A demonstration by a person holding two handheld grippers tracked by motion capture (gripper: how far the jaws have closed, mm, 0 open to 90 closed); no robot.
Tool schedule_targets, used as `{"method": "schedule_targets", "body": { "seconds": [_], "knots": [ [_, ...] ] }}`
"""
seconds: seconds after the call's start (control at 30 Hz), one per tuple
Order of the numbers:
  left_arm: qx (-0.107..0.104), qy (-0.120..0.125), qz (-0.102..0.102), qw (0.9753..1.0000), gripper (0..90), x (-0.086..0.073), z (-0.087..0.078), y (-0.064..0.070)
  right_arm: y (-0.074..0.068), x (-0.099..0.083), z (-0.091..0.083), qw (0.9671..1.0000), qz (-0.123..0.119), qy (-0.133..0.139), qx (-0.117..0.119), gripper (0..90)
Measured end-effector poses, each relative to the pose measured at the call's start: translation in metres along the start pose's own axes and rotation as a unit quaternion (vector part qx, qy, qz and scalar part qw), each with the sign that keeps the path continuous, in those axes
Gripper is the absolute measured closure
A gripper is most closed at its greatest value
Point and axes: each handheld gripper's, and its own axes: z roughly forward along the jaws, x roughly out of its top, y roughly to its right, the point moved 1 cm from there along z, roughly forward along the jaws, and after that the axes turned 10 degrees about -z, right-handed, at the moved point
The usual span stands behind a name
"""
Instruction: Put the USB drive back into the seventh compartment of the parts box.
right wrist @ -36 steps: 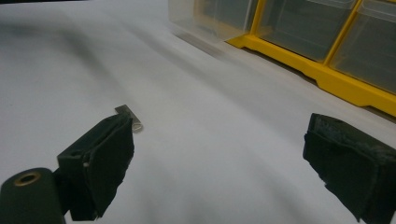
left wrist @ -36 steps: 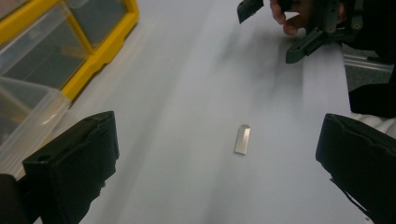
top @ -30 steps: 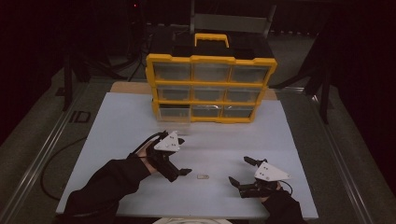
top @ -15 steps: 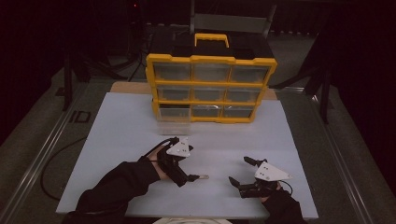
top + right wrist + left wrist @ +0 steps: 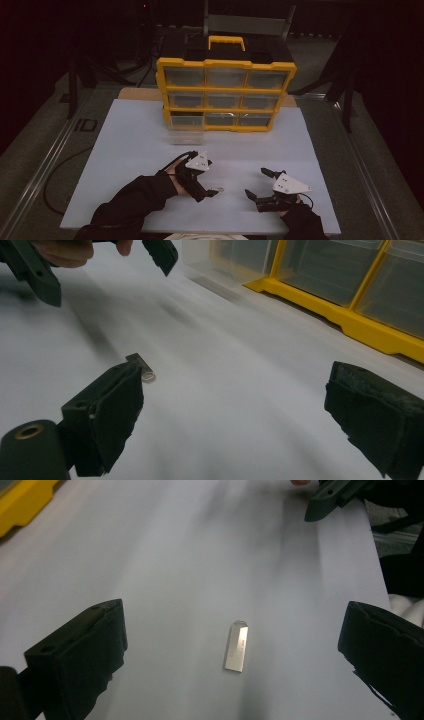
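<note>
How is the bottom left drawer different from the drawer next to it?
The bottom left drawer is pulled out over the white board; the middle bottom drawer sits pushed into the yellow cabinet. The left drawer's front reaches past the yellow frame; the middle drawer's front lies level with it. Both are clear plastic.

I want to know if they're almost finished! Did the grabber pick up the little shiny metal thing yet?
Not yet. Looks done: one clear drawer at the bottom left of the yellow organizer is pulled out. In hand: the left gripper is open, its jaws standing on either side of the small metal piece, which lies flat on the white sheet. Probably left: closing on it and lifting. The right gripper waits open nearby.
</note>
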Motion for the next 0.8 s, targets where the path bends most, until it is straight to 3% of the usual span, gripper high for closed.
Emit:
{"method": "schedule_targets", "body": {
  "seconds": [0.43,0.8],
  "knots": [
    [-0.01,-0.018,-0.001,0.9998,2.7,-0.006,0.018,0.0,0.0,0.0,0.0,1.0,0.0,0.0,0.0,8.8],
    [-0.023,-0.038,0.011,0.999,15.4,-0.013,0.031,0.001,0.0,0.0,0.0,1.0,-0.001,-0.001,0.001,8.8]
  ]
}}
